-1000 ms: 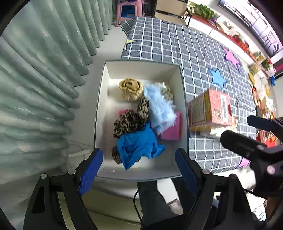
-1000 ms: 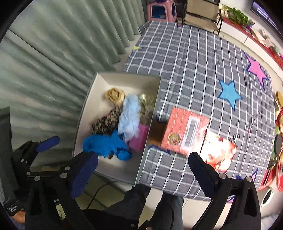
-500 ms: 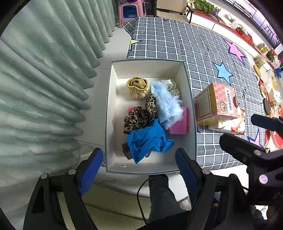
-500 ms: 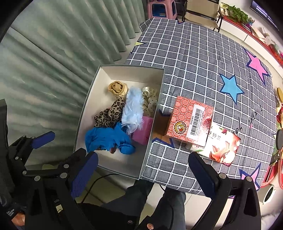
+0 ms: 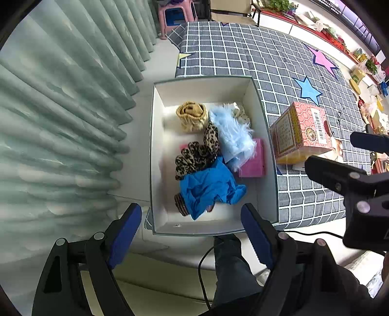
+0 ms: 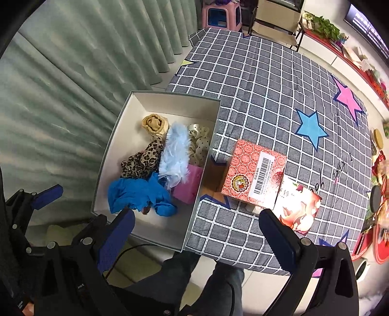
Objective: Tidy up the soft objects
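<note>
A white open box (image 5: 158,155) (image 6: 114,145) sits at the table's near left corner. It holds a blue cloth (image 5: 209,187) (image 6: 136,192), a leopard-print cloth (image 5: 197,155) (image 6: 142,160), a light blue fluffy piece (image 5: 233,136) (image 6: 176,155), a tan roll (image 5: 192,115) (image 6: 155,125), a pink block (image 5: 254,161) (image 6: 188,184) and a dotted cream fabric (image 6: 199,141). My left gripper (image 5: 190,226) is open and empty, high above the box's near edge. My right gripper (image 6: 197,228) is open and empty, high above the table's near edge.
A red patterned carton (image 5: 301,131) (image 6: 255,175) lies right of the box on the grey checked tablecloth (image 6: 267,92), with a floral packet (image 6: 299,206) beside it. Green curtains (image 5: 60,109) hang on the left. A pink stool (image 6: 221,14) stands beyond the table. Clutter lines the right edge.
Both grippers have risen and drawn back from the box, which now looks smaller and farther away. Both stay open and empty. The box contents have not moved.
</note>
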A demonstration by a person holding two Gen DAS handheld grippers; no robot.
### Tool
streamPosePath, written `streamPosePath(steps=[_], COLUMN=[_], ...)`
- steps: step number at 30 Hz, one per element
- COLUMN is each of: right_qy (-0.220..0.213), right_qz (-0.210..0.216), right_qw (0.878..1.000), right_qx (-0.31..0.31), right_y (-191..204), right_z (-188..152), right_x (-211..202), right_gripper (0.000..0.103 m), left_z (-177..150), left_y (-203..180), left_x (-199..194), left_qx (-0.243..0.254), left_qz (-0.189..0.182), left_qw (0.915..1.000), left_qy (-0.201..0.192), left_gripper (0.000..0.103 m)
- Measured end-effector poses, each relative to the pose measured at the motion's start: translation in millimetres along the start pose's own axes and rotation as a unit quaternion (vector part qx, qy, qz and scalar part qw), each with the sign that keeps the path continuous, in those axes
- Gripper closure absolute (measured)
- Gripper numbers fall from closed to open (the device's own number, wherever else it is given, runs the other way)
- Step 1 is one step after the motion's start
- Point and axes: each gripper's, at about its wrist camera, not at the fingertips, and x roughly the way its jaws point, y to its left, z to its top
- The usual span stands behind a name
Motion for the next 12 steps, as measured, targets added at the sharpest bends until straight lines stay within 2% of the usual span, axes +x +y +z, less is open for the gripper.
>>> streamPosePath(steps=[4, 7, 12], right_qy=[0.005, 0.008, 0.018], right_qz=[-0.004, -0.005, -0.003], right_qw=[1.0, 1.0, 0.999], right_qx=[-0.012, -0.018, -0.031], right_y=[3.3, 6.8, 12.5], right_z=[1.4, 2.7, 4.2], right_x=[3.1, 6.0, 12.4], right_gripper=[0.0, 0.0, 0.0], left_z=[-2.0, -3.2, -6.3], left_y=[1.7, 4.0, 10.3], left_x=[7.6, 11.8, 2.3], left_qx=[-0.005, -0.013, -0.029], left_qz=[0.001, -0.012, -0.046], left_qw=[0.9999, 0.9997, 0.9983], left_qy=[0.013, 0.017, -0.019], left_gripper=[0.017, 0.017, 0.017])
